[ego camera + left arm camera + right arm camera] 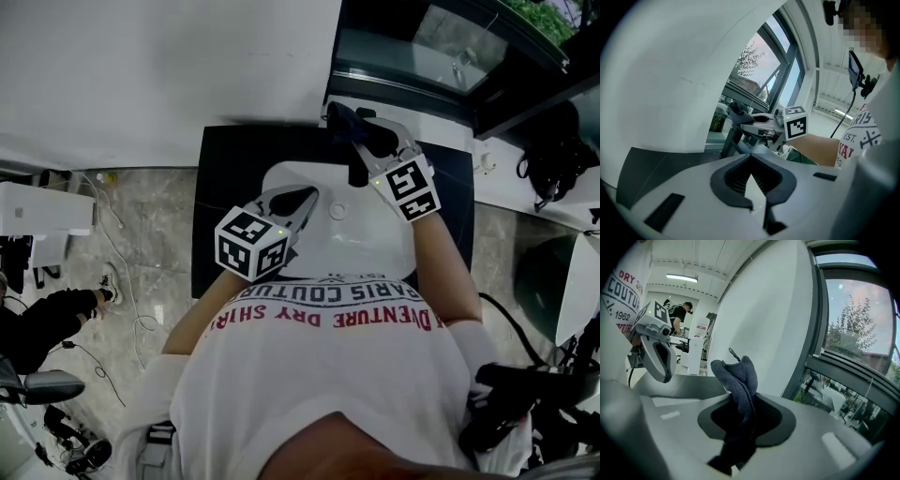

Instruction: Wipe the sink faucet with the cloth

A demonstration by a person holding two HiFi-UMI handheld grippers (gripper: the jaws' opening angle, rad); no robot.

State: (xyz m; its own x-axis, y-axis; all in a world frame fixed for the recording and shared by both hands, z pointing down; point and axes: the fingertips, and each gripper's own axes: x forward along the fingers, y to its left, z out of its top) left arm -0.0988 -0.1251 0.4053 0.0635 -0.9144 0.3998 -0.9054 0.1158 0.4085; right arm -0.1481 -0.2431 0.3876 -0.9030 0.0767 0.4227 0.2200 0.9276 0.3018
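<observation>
A white sink basin [375,246] is set in a black counter just in front of the person. At its far rim stands the dark faucet [357,172], which the left gripper view shows as a dark post [727,143]. My right gripper [373,148] is shut on a dark blue cloth [737,380], and the cloth [359,129] sits at the faucet's top. My left gripper [298,201] hovers over the basin's left side, shut with nothing held; its jaws [752,187] point toward the faucet.
The black countertop [225,187] surrounds the basin and a white wall [169,66] rises behind it. A window [450,47] lies to the far right. Cables [122,281] trail across the marble floor on the left. A dark bag [558,155] rests at the right.
</observation>
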